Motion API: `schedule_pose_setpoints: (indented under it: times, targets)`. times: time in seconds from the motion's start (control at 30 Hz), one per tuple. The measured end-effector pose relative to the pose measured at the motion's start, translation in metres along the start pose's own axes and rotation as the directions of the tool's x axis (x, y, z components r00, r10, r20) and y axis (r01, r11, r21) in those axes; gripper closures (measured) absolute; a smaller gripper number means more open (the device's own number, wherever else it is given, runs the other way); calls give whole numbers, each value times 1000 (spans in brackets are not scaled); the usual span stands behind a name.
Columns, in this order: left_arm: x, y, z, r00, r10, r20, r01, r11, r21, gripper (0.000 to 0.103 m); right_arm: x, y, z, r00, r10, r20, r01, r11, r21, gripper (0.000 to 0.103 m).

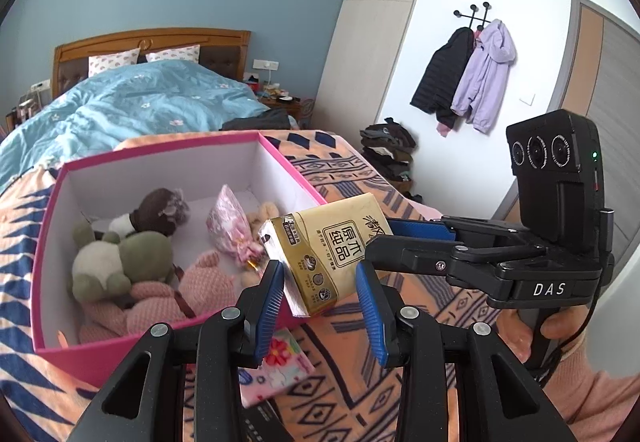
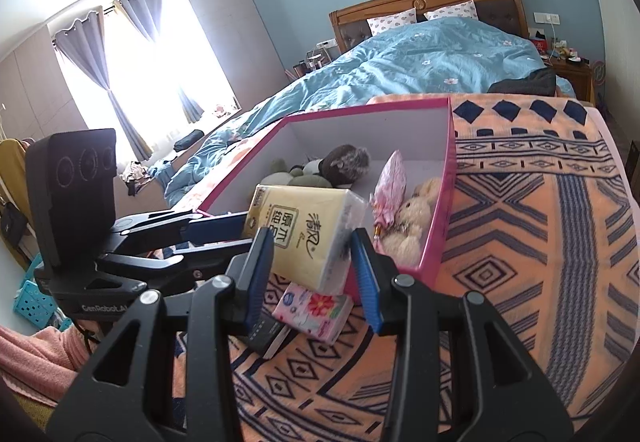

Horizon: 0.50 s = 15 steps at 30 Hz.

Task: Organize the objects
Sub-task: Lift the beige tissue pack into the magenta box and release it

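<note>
A yellow tissue pack (image 1: 332, 250) (image 2: 304, 230) hangs tilted over the near rim of the pink box (image 1: 160, 150) (image 2: 448, 178). My left gripper (image 1: 320, 306) (image 2: 240, 232) is shut on one end of the pack. My right gripper (image 2: 312, 278) (image 1: 384, 236) is shut on the other end. In the box lie a green and white plush (image 1: 116, 262), a pink knitted plush (image 1: 168, 302), a brown plush (image 1: 160, 210), a pink folded umbrella (image 1: 232, 226) (image 2: 392, 178) and a beige bear (image 2: 412, 218). A floral tissue pack (image 1: 280, 362) (image 2: 316, 310) lies on the blanket under the held pack.
The box stands on an orange patterned blanket (image 2: 520, 242). A dark flat object (image 2: 268, 334) lies beside the floral pack. A bed with a blue duvet (image 1: 140, 102) is behind, and a clothes pile (image 1: 388, 150) and hanging coats (image 1: 468, 74) are to the right.
</note>
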<state>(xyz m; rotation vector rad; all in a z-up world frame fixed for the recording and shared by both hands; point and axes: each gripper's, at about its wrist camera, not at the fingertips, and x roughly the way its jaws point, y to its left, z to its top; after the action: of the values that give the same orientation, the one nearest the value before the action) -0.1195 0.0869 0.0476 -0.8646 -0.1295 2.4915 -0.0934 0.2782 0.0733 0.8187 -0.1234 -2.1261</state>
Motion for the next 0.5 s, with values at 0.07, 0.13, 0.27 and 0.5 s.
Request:
schedule_pose_setpoints:
  times: [0.07,0.13,0.27,0.5]
  targets:
    - [3,1,4,1000,11,1,-11,1000,5,66,2,-1,5,1000,-8,1,8,1000,-8,60]
    - [6,3,8,1000,23,-1,-23,1000,8,66,4,-3,10,1000,-11,-1,11,1000,-12,60]
    - [15,10,14,999,37,-12,-37,999,3,66,11,-9,16,1000,-17,-9,17,1000,-7,60]
    - [33,22,16,998,47,-48,-49,999,-25,66,28,-22,22,999,-24,-44,25,1000,12,60]
